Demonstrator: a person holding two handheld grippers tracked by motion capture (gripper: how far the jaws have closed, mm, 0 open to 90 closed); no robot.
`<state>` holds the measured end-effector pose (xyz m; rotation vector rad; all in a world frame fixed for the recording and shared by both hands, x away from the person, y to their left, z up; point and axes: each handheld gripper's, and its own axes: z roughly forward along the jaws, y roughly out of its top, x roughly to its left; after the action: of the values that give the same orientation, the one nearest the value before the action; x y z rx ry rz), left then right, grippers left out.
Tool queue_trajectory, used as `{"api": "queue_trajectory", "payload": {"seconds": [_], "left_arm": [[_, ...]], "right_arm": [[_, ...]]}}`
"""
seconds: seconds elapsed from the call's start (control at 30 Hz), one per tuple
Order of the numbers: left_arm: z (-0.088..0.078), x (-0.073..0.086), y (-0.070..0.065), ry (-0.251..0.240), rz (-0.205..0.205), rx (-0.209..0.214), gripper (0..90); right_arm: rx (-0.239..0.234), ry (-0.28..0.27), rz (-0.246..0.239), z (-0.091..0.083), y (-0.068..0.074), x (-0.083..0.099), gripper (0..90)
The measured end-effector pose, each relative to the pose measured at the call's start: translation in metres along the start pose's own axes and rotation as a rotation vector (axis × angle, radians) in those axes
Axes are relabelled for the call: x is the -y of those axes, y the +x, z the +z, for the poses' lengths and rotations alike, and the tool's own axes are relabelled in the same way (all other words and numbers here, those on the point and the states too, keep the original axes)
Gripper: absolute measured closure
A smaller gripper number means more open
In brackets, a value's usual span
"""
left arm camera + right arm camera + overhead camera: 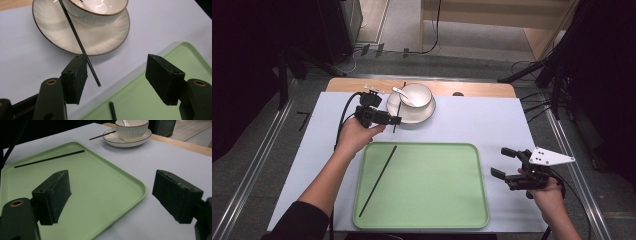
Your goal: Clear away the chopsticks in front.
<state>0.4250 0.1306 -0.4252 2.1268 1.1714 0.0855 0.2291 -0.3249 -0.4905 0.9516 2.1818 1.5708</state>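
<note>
L tongs (117, 77) agape, chopstick (77, 40) touching 1 jaw, leaning on saucer (50, 32).

No readable text, label, brand, number or sign appears anywhere.

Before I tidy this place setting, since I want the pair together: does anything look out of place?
Yes. The two chopsticks are split: one chopstick lies diagonally in the green tray, the other chopstick leans across the saucer rim beside the bowl, next to the open left gripper.
</note>
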Motion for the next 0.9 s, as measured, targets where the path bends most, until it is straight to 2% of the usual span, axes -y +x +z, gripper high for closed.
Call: {"api": "queue_trajectory", "payload": {"seconds": [0.07, 0.1, 0.13, 0.2, 0.23, 0.3, 0.4, 0.43, 0.53, 0.57, 0.63, 0.7, 0.83, 0.9], "left_arm": [[0.003, -0.003, 0.002, 0.001, -0.007, -0.009, 34.4], [0.008, -0.009, 0.006, 0.004, -0.012, -0.034, 34.4], [0.012, -0.012, 0.009, 0.007, -0.011, -0.036, 34.4], [0.014, -0.014, 0.010, 0.010, -0.006, -0.038, 34.4], [0.021, -0.018, 0.012, 0.025, 0.016, -0.051, 34.4], [0.027, -0.022, 0.015, 0.032, 0.025, -0.054, 34.4], [0.037, -0.028, 0.021, 0.050, 0.008, -0.057, 34.4], [0.040, -0.029, 0.022, 0.043, 0.005, -0.059, 34.4], [0.047, -0.032, 0.026, 0.062, 0.013, -0.069, 34.6], [0.049, -0.033, 0.026, 0.073, 0.022, -0.082, 35.3], [0.052, -0.034, 0.027, 0.079, 0.021, -0.082, 39.1], [0.059, -0.036, 0.029, 0.090, -0.012, -0.078, 43.1], [0.071, -0.035, 0.032, 0.107, -0.016, -0.107, 48.2], [0.075, -0.034, 0.034, 0.104, -0.031, -0.116, 51.0]], "right_arm": [[0.001, 0.001, -0.003, -0.001, 0.000, 0.000, 15.3], [0.000, 0.003, 0.000, -0.001, 0.000, 0.000, 15.3], [0.000, 0.004, -0.001, -0.001, 0.000, 0.001, 15.3], [0.001, 0.004, 0.001, -0.001, 0.000, 0.001, 15.3], [0.002, 0.003, -0.003, -0.002, 0.000, 0.001, 15.3], [0.002, 0.002, 0.001, -0.003, 0.000, 0.001, 15.3], [0.007, -0.004, -0.002, -0.005, -0.001, 0.002, 15.3], [0.008, -0.005, 0.003, -0.006, -0.001, 0.002, 15.3], [0.013, -0.010, 0.006, -0.008, -0.001, 0.003, 15.3], [0.013, -0.011, 0.007, -0.009, -0.001, 0.003, 15.3], [0.014, -0.010, 0.007, -0.009, -0.001, 0.003, 15.3], [0.017, -0.009, 0.007, -0.010, -0.001, 0.004, 15.3], [0.019, -0.011, 0.009, -0.012, -0.001, 0.005, 15.3], [0.022, -0.011, 0.009, -0.013, -0.001, 0.005, 15.3]]}}
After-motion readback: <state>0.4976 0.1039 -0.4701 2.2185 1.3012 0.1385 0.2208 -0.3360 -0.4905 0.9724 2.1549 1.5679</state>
